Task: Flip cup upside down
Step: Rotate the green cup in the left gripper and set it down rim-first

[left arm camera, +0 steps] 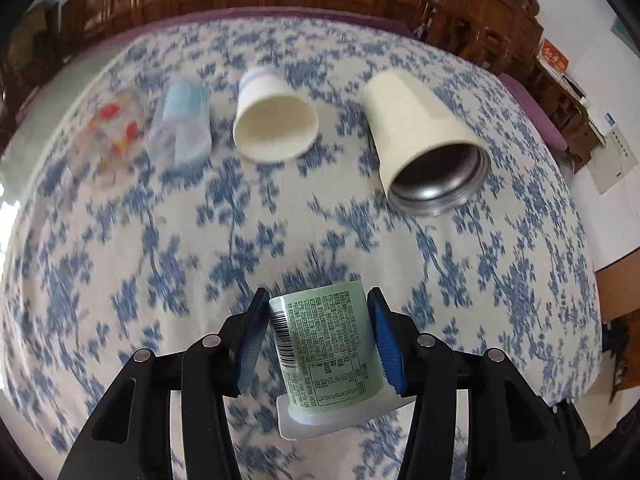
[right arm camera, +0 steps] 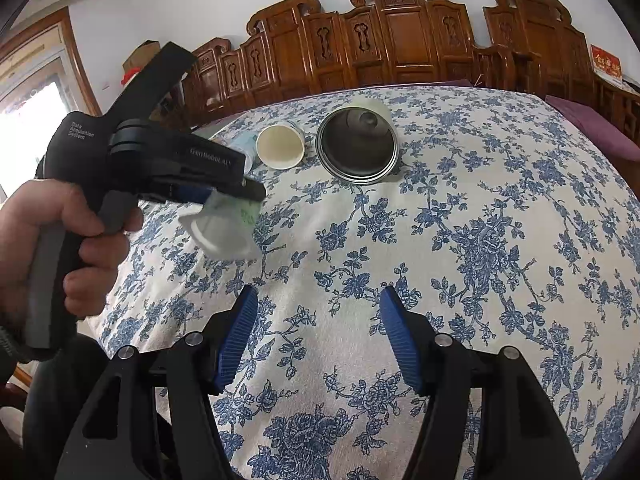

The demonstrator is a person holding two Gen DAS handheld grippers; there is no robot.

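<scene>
My left gripper (left arm camera: 318, 300) is shut on a green-labelled plastic cup (left arm camera: 326, 346), held above the table with its white rim toward the camera and its base pointing away. In the right wrist view the same cup (right arm camera: 226, 226) hangs tilted in the left gripper (right arm camera: 240, 196), mouth facing down and left. My right gripper (right arm camera: 318, 300) is open and empty, low over the cloth near the front.
On the blue floral tablecloth (left arm camera: 248, 240) lie a cream steel cup (left arm camera: 424, 136), a white paper cup (left arm camera: 274, 120), a clear bottle (left arm camera: 182, 124) and a glass with red marks (left arm camera: 112, 136). Carved wooden chairs (right arm camera: 400, 36) stand behind the table.
</scene>
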